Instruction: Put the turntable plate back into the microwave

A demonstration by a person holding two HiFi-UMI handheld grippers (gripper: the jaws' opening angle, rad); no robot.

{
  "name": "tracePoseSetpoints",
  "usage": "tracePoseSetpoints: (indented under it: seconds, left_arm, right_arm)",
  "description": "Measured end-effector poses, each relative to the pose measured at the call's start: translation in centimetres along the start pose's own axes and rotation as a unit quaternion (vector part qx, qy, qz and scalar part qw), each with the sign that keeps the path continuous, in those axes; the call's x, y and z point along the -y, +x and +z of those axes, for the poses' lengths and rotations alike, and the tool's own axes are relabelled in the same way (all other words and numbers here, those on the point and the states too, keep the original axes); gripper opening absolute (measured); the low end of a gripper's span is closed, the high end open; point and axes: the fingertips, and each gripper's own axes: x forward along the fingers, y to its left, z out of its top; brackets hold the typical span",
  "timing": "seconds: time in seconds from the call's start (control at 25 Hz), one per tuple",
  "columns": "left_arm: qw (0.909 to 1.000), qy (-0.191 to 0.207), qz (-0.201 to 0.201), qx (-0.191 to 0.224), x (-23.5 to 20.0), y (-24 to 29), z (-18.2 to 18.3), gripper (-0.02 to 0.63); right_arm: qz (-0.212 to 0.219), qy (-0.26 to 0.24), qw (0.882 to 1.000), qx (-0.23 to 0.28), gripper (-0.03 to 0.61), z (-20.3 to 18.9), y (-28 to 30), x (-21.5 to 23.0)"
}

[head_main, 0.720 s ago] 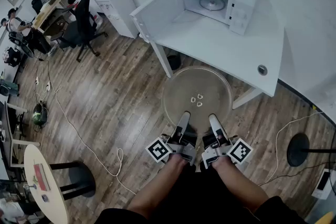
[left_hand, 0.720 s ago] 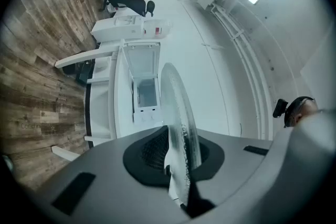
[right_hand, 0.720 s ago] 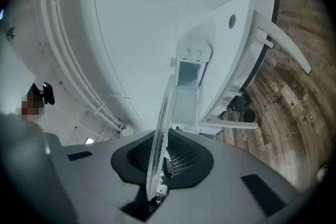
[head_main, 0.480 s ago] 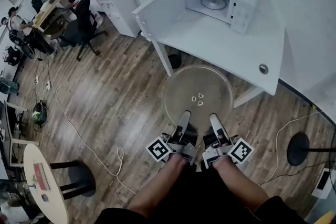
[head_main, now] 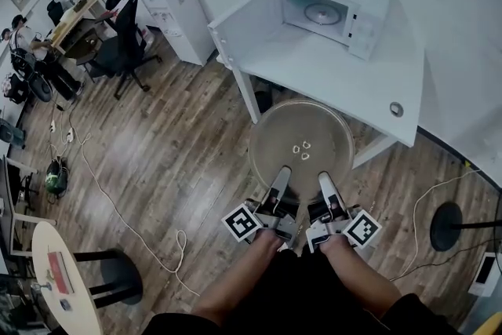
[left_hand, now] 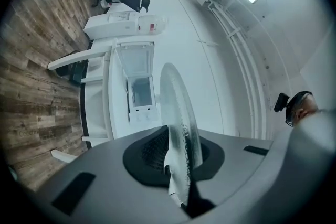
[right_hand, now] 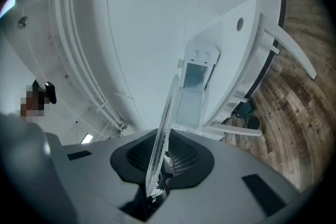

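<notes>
**Head view.** The turntable plate (head_main: 302, 141), clear glass, is held roughly level over the wood floor (head_main: 157, 145), short of the white table (head_main: 337, 78). We grip its near rim at 6 o'clock. The left gripper (head_main: 279, 175) and right gripper (head_main: 324, 181) sit side by side, each clamped on that rim. The microwave (head_main: 357, 8) stands on the table at 12 o'clock with its door (head_main: 247, 23) swung open to the left. A round fitting (head_main: 320, 12) shows on the cavity floor.
- Orientation: the disc is round, so we find no long axis. Its face is up, three small hub lugs are at the centre, and the free rim points to 12 o'clock, toward the cavity.

**Left gripper view.** We see the plate (left_hand: 179, 118) edge-on, pinched between the jaws of the left gripper (left_hand: 177, 168). The microwave (left_hand: 140, 93) lies ahead.

**Right gripper view.** We see the same here: the plate (right_hand: 165, 123) is nipped at the rim by the right gripper (right_hand: 159, 168), and the microwave (right_hand: 194, 78) lies beyond.

**Risks, as we judge them.**
- The far rim is unsupported and may sag or slide out of the pads.
- The rim could knock the table edge or the open door.
- The lugs may miss the fitting, leaving the plate rocking.
</notes>
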Motion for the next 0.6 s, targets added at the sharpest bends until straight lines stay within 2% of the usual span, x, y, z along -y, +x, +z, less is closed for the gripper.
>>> tracePoseSetpoints:
  seconds: [0.24,0.6]
  left_arm:
    - [0.9999,-0.002,0.004,-0.013,-0.2,0.5,1.9,0.049]
    - [0.9997,0.013,0.002,-0.02,-3.2,5.6,5.3,0.051]
  right_arm:
    - [0.003,0.017,1.0,0.018,0.064,-0.7,1.8,-0.2]
    - [0.002,0.015,1.0,0.014,0.061,1.6,7.7,2.5]
